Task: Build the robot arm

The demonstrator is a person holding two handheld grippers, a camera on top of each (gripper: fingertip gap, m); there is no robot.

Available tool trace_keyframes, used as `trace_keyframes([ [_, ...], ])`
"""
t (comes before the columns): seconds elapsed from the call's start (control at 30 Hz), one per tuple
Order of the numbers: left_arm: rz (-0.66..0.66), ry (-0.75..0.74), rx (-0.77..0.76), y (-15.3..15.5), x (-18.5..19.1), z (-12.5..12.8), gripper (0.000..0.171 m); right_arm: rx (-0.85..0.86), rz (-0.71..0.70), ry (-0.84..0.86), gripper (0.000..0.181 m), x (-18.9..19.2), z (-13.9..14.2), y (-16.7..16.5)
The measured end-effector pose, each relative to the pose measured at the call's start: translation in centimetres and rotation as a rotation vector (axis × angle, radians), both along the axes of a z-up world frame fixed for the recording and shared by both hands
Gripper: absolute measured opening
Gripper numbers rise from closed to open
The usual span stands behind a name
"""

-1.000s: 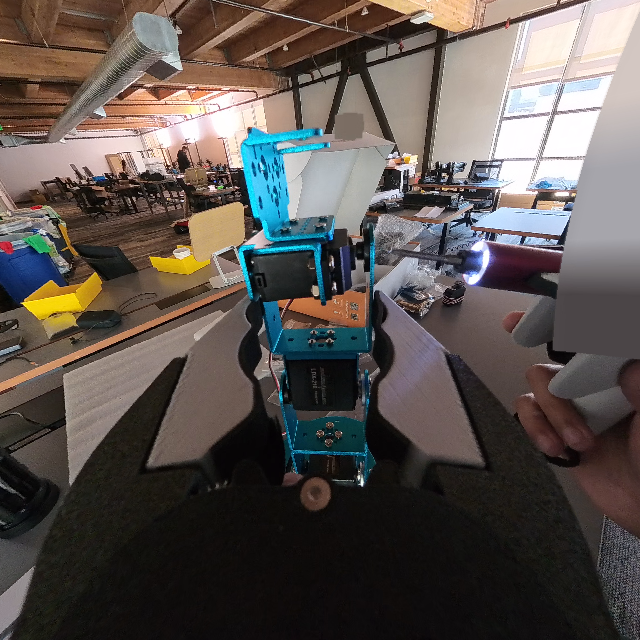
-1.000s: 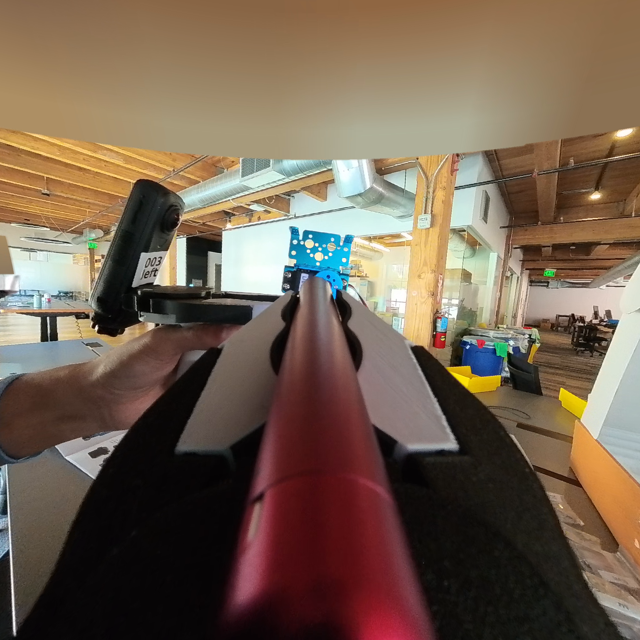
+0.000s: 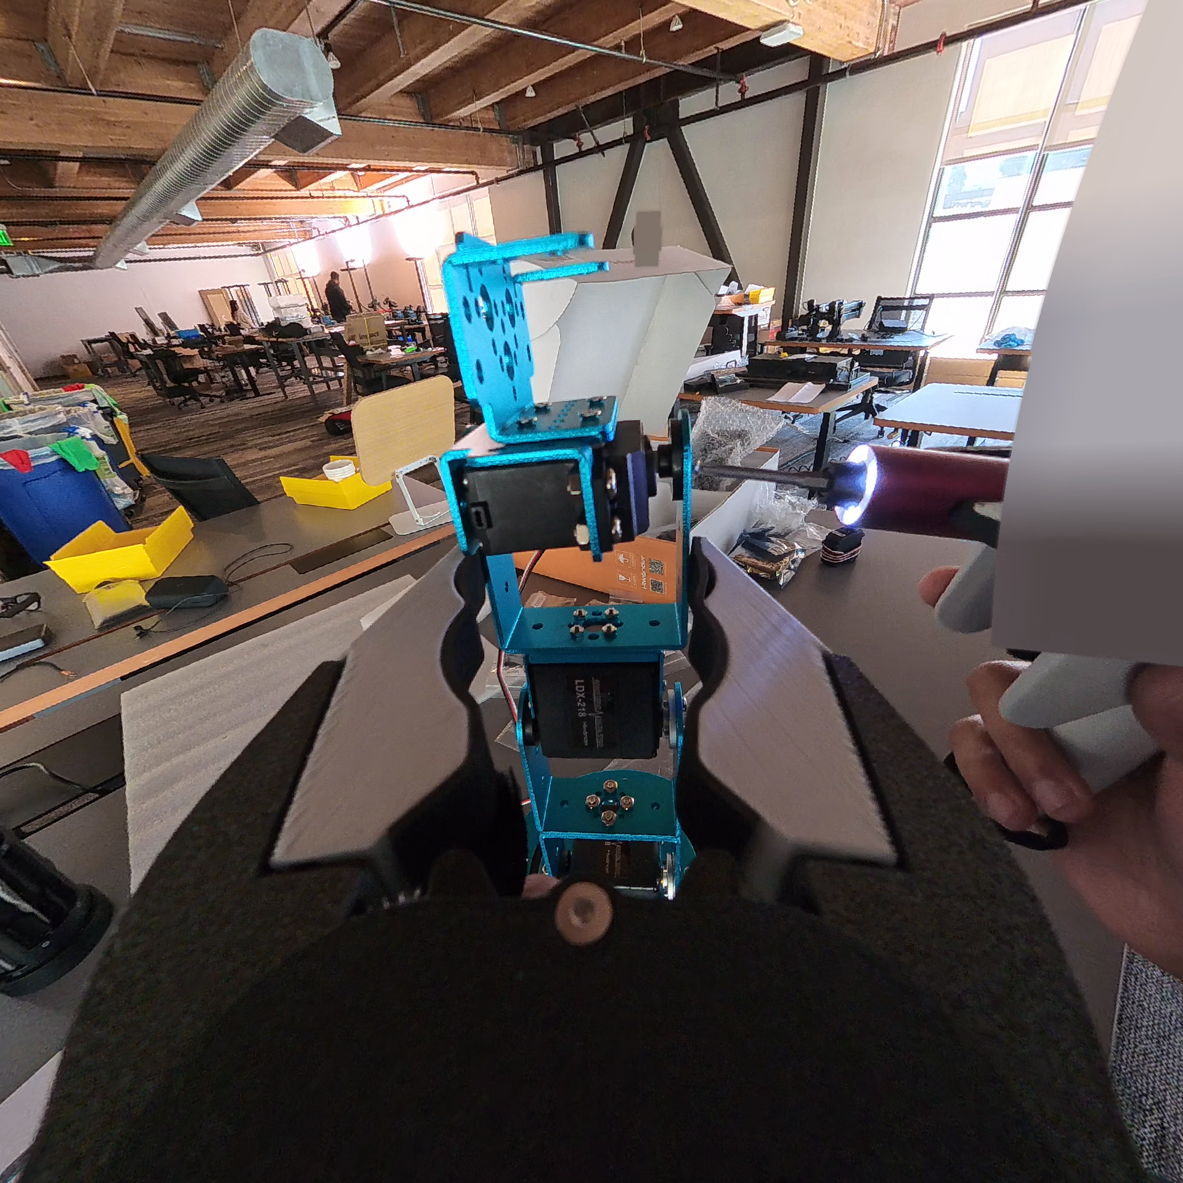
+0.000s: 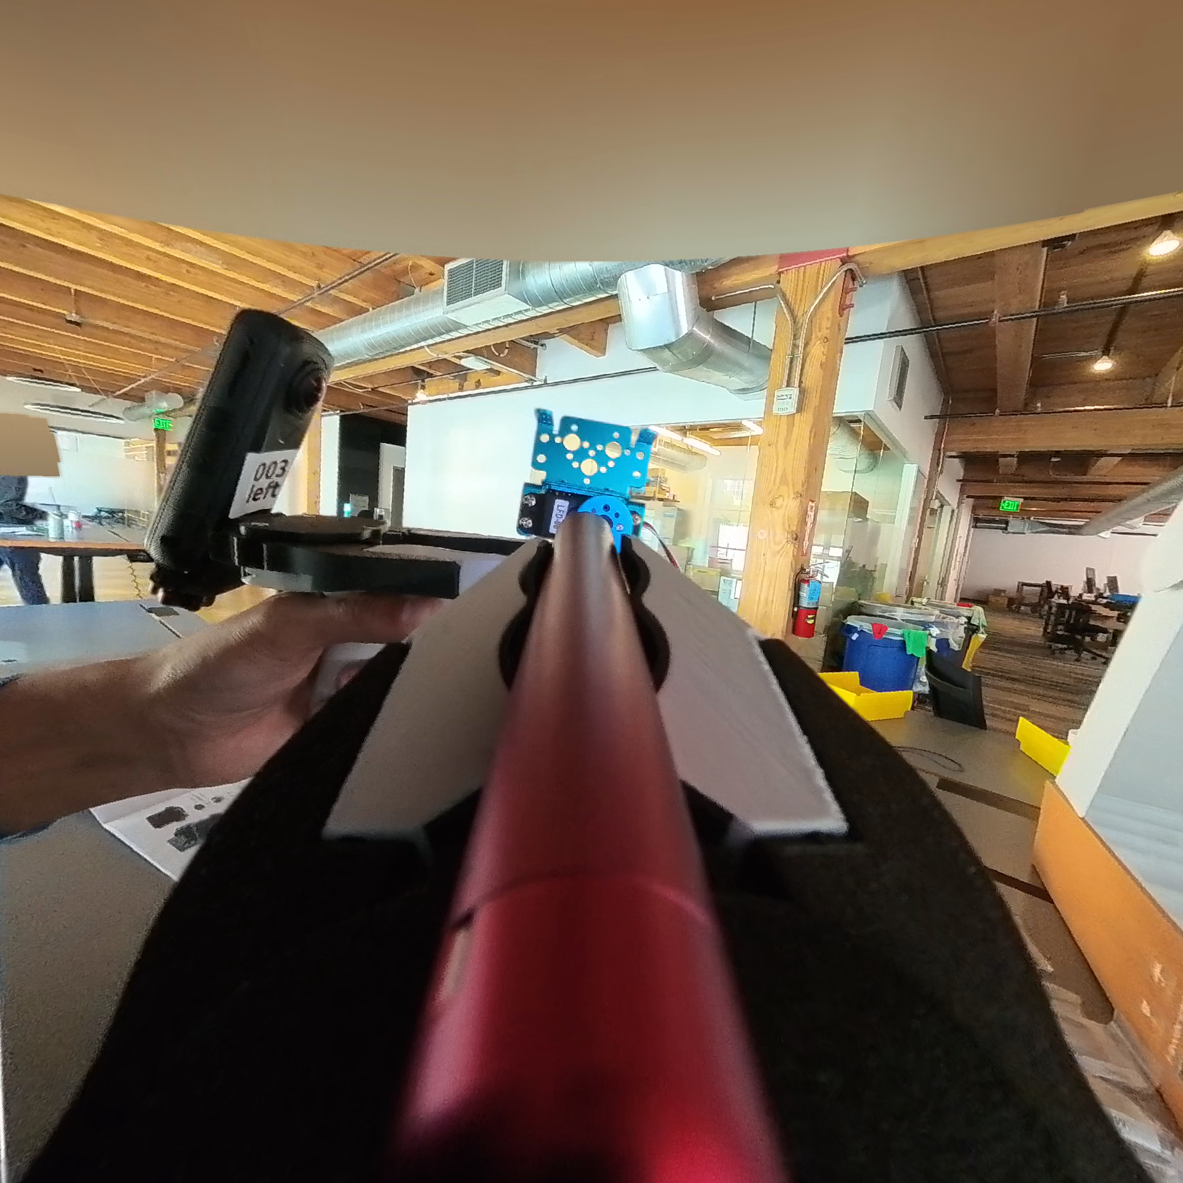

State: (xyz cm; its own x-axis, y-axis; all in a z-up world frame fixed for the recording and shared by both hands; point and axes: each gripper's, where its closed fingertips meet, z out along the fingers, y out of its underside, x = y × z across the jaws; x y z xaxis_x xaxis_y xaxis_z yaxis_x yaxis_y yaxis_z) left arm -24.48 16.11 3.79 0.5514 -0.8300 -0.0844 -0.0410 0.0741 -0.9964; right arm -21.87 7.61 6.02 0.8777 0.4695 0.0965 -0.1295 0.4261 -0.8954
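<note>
While my left gripper (image 3: 589, 646) stays clamped on the upright blue servo arm (image 3: 576, 544), my right gripper (image 4: 586, 563) is shut on the red driver (image 4: 576, 832) — long axis level, bit square to the arm's right side, touching the top joint. Since a second ago, little has shifted.

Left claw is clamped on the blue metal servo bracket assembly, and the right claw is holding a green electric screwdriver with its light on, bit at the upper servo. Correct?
Not quite: the electric screwdriver is dark red, not green, as the left wrist view shows. The rest holds: the left claw grips the blue metal servo bracket assembly, and the right claw holds the lit screwdriver, bit at the upper servo.
</note>
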Motion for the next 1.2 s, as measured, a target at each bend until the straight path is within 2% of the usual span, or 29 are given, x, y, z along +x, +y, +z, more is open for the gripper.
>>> trace_keyframes([
  [0.67,0.007,0.012,-0.009,0.09,0.05,-0.06,0.064,-0.102,0.03,-0.043,0.022,0.25,0.5,0.23],
  [1.2,0.02,0.036,-0.034,0.45,0.24,-0.18,0.064,-0.086,0.044,-0.038,0.023,0.44,0.84,0.67],
])
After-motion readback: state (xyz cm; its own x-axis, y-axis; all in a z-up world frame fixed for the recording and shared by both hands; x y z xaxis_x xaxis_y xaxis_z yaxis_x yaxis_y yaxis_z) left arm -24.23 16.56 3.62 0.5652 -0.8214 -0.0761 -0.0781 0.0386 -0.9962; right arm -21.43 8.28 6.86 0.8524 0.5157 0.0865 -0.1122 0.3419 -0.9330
